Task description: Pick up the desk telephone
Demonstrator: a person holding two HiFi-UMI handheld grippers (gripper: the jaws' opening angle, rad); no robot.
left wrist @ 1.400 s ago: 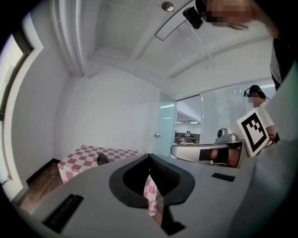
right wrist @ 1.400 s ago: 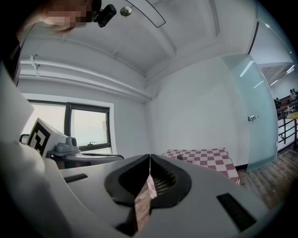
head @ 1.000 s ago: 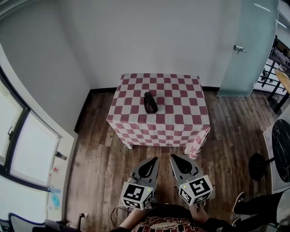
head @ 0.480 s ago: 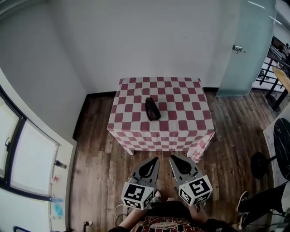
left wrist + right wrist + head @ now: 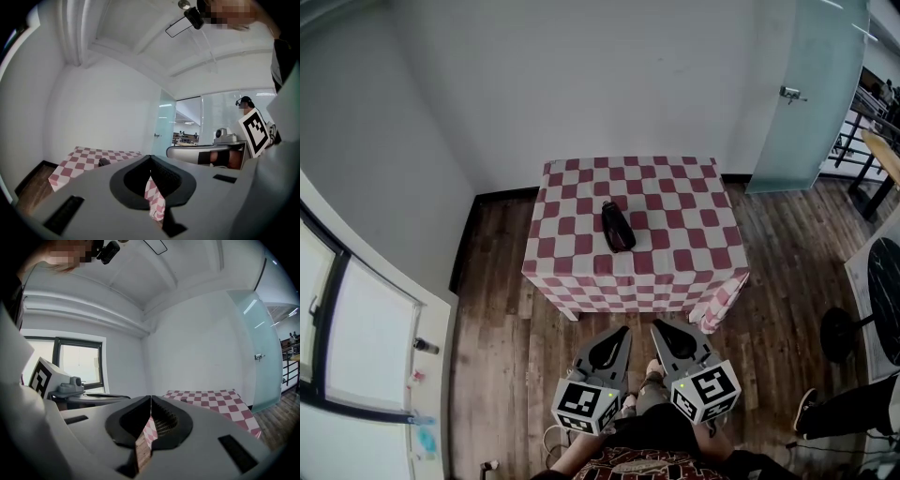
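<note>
The desk telephone (image 5: 617, 226), a dark oblong thing, lies near the middle of a small table under a red-and-white checked cloth (image 5: 581, 272). Both grippers are held low in front of the person, well short of the table's near edge and pointing toward it. My left gripper (image 5: 624, 328) and my right gripper (image 5: 654, 323) hang side by side, each with its jaws meeting at the tips and nothing between them. In the left gripper view the telephone (image 5: 103, 162) shows small and dark on the cloth, beyond the shut left gripper (image 5: 150, 157). The right gripper (image 5: 151, 397) faces the table (image 5: 211, 399).
The table stands against a white wall on a wooden floor (image 5: 506, 319). A frosted glass door (image 5: 806, 94) is at the right, and a window (image 5: 356, 319) at the left. A black round stand base (image 5: 839, 333) and another person's leg (image 5: 853, 412) are at the right edge.
The table and telephone have drifted lower in the head view as the person came closer. Both grippers keep their place in the view and stay shut.
</note>
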